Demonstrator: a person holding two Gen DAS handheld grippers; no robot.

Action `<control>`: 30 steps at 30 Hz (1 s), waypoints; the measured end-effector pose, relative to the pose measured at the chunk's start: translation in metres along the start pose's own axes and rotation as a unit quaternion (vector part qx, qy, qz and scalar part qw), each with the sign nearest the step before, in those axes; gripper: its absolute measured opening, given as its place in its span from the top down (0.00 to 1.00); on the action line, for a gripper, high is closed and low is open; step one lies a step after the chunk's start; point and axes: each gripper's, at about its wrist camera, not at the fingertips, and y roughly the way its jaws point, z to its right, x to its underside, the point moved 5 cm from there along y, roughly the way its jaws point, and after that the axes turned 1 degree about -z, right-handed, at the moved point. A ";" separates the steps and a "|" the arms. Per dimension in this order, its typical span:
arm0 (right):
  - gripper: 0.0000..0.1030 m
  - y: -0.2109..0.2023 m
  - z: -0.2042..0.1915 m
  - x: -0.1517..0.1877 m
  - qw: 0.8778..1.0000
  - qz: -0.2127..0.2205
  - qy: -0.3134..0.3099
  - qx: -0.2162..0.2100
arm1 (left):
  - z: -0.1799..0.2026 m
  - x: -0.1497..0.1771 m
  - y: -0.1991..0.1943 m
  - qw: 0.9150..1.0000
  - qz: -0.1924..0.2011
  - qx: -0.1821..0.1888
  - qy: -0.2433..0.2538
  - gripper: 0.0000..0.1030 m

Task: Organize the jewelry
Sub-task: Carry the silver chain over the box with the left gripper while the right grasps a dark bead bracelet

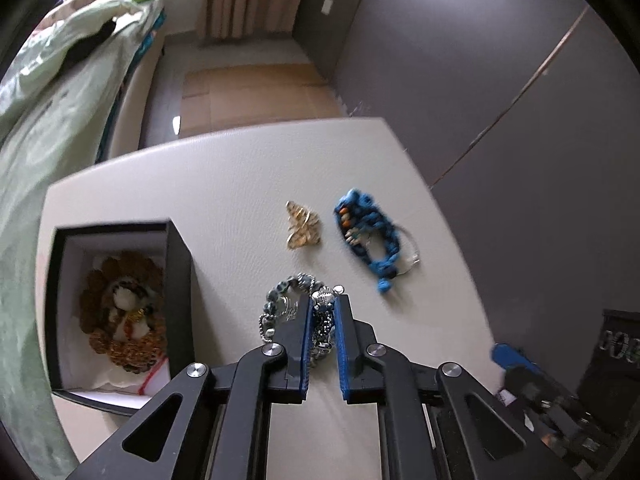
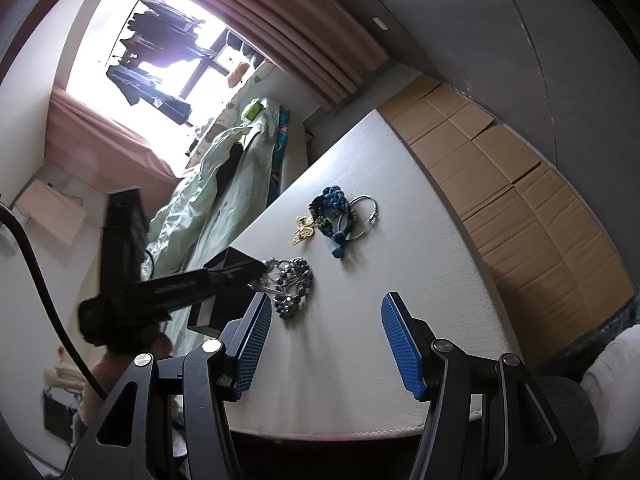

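Pinching the silver bracelet (image 1: 298,312) on the table (image 1: 224,184) with our left gripper (image 1: 323,312), its jaws clamped on the beads, we judge the pickup underway; next, lifting it leftward into the box (image 1: 178,280). Our right gripper (image 2: 326,336) hangs spread, holding nothing.

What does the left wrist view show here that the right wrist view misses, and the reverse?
Only the left wrist view looks into the open black box, where a brown-gold piece lies on white lining, and shows the left gripper closed on the silver bead bracelet between its blue pads.

Only the right wrist view shows the right gripper open over bare table, plus the bright window.

Both show the gold brooch, the blue braided bracelet, the thin ring beside it, the bed and the cardboard.
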 end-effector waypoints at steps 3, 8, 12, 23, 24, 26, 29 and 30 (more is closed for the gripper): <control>0.45 0.003 -0.004 -0.001 1.000 -0.003 -0.002 -0.004 | 0.004 -0.005 -0.020 1.000 0.020 0.010 0.007 0.90; 0.46 0.007 -0.011 -0.007 1.000 -0.004 -0.007 -0.005 | 0.015 -0.018 -0.058 0.998 0.057 0.024 0.024 0.90; 0.46 0.017 -0.017 -0.011 1.000 -0.012 -0.014 -0.003 | 0.020 -0.027 -0.084 0.995 0.084 0.027 0.034 0.90; 0.61 0.069 -0.044 -0.019 0.996 -0.066 -0.060 0.014 | 0.010 -0.043 -0.140 0.989 0.141 0.022 0.042 0.90; 0.65 0.074 -0.045 -0.020 0.995 -0.073 -0.064 0.017 | 0.007 -0.044 -0.142 0.989 0.143 0.021 0.040 0.90; 0.68 0.087 -0.049 -0.021 0.993 -0.086 -0.078 0.032 | -0.001 -0.046 -0.148 0.988 0.147 0.020 0.036 0.90; 0.68 0.104 -0.053 -0.023 0.988 -0.104 -0.096 0.054 | -0.013 -0.048 -0.154 0.988 0.152 0.019 0.030 0.90; 0.68 0.108 -0.054 -0.022 0.987 -0.109 -0.103 0.063 | -0.016 -0.048 -0.155 0.988 0.153 0.018 0.029 0.90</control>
